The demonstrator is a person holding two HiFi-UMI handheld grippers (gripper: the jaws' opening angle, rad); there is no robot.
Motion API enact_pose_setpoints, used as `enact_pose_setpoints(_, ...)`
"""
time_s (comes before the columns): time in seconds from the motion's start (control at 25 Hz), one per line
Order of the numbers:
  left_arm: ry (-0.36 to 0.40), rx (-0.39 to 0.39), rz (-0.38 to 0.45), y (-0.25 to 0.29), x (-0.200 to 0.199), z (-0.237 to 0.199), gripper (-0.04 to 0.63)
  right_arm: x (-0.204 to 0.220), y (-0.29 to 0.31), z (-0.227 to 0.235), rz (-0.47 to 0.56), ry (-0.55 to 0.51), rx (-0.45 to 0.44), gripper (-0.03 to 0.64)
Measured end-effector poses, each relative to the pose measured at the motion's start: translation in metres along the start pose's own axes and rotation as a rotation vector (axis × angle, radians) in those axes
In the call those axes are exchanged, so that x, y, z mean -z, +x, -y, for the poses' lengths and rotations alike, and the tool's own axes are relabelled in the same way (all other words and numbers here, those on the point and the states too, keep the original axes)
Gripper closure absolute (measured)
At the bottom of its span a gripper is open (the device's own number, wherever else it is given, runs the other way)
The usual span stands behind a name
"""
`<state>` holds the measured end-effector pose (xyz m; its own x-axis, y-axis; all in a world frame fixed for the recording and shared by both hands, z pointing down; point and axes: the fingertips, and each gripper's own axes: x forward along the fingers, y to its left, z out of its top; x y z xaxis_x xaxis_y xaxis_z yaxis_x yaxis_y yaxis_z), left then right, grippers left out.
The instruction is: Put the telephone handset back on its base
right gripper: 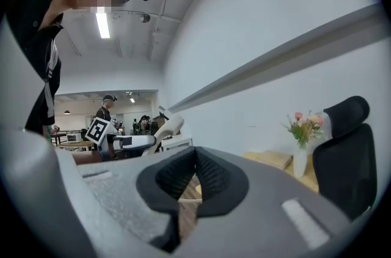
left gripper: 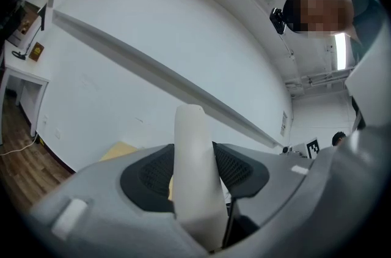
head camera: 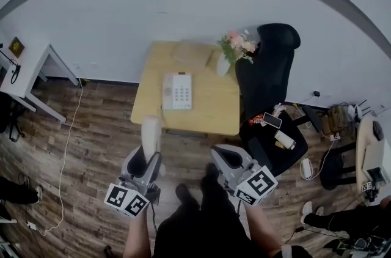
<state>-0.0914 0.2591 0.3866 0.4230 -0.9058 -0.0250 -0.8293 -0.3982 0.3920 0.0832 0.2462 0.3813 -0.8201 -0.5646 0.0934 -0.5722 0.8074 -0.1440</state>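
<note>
The left claw (head camera: 148,160) is gripping the white telephone handset (head camera: 150,130) upright, just off the near edge of the wooden worktop (head camera: 211,111). The telephone base (head camera: 177,91) is sitting toward the worktop's left side. The right claw (right gripper: 194,180) is hovering to the right of the left one, pinched together and holding nothing
</note>
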Motion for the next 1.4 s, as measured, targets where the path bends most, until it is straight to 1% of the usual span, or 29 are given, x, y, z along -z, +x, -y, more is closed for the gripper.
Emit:
enact_pose_setpoints(0.16,-0.012,0.0,-0.015,0.015,0.006,-0.005,0.376,0.0,0.004,0.01,0.001,-0.006,-0.013,0.615)
enact_pose_setpoints(0.28,-0.02,-0.005,-0.02,0.032,0.008,-0.009,0.376,-0.002,0.012,0.026,-0.001,-0.009,-0.021,0.615)
enact_pose_setpoints(0.44,-0.03,-0.023,-0.023,0.054,0.005,-0.017,0.376,-0.005,0.029,0.047,0.004,-0.005,-0.052,0.615)
enact_pose_setpoints(0.6,-0.021,-0.044,-0.039,0.084,0.002,-0.026,0.376,-0.01,0.047,0.074,0.005,0.0,-0.077,0.615)
enact_pose_setpoints(0.88,-0.018,-0.081,-0.026,0.127,-0.009,-0.042,0.376,-0.022,0.076,0.114,0.0,-0.003,-0.134,0.615)
enact_pose_setpoints(1.12,-0.023,-0.153,-0.033,0.155,-0.012,-0.053,0.376,-0.03,0.096,0.144,-0.008,-0.015,-0.19,0.615)
enact_pose_setpoints(1.4,-0.053,-0.229,-0.037,0.18,0.001,-0.06,0.375,-0.023,0.106,0.176,-0.043,-0.019,-0.251,0.615)
